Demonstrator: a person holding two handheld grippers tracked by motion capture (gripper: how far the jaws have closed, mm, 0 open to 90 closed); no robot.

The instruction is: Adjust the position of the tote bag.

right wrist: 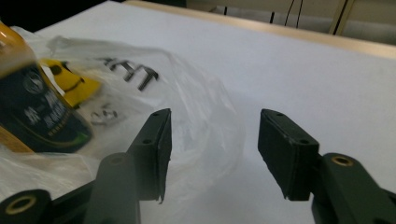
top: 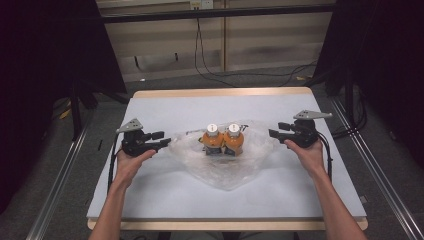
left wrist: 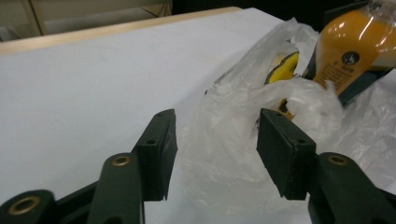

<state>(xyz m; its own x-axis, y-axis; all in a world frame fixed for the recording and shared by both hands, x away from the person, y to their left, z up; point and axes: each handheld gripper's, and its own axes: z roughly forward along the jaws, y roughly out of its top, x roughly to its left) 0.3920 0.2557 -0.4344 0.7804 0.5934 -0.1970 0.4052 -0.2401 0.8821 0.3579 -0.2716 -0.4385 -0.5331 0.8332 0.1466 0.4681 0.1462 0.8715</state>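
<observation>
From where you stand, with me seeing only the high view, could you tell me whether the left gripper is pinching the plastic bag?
Observer: No. In the left gripper view, the left gripper is open, with the plastic bag loose between its jaws.
Operator: And the right one, please?
Observer: The right gripper is open too, over the bag's edge.
Operator: Is anything printed on the bag?
Observer: Yes, dark lettering beside the bottles.

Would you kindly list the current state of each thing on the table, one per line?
Clear plastic bag: lying crumpled and spread flat on the table, held by neither gripper.
Two orange bottles: upright side by side on the bag, white caps on.
Left hand-held gripper: jaws open, the bag's edge between them without being pinched.
Right hand-held gripper: jaws open, beside the bag's edge.
</observation>
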